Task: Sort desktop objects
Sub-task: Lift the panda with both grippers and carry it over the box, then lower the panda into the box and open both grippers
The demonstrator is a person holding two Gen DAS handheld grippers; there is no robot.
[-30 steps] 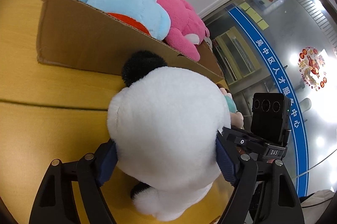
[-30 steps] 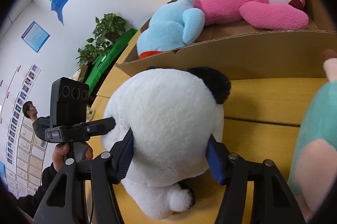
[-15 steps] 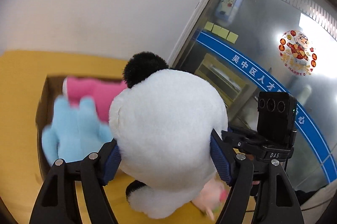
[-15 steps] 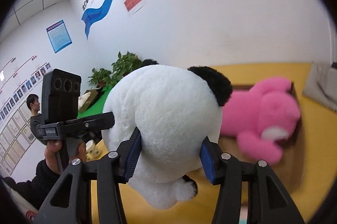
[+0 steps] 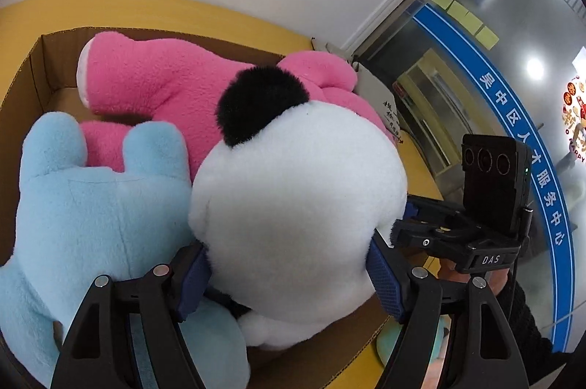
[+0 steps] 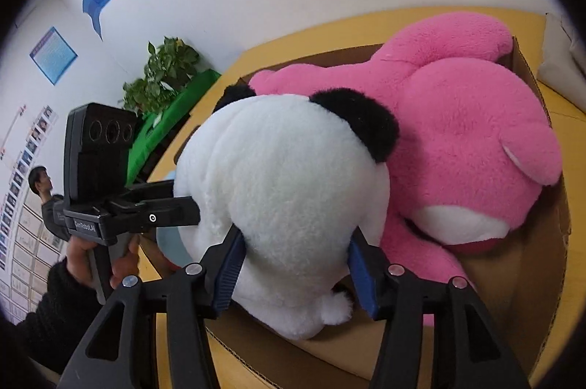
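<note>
Now both grippers hold the panda (image 5: 296, 217) over the open box (image 5: 34, 66). Left gripper (image 5: 289, 270): jaws wide, blue pads pressed into the white plush on either side. Right gripper (image 6: 293, 264): pads also sunk into the plush, but the jaws are opening a little, so I judge that hold the weaker one.

Risks as I read them:
- Box is nearly full. Pink bear (image 6: 457, 147) fills the back, blue toy (image 5: 95, 217) the near left. The panda may land on top and roll out over the low front wall.
- Uneven release: if one gripper lets go first, the panda could swing off the other and tip toward the table (image 6: 560, 99).
- Pads could snag fur on withdrawal.

Against the frame a second ago: the panda was then low on the table in front of the box wall; now it hangs above the box interior, toys visible beneath it.
</note>
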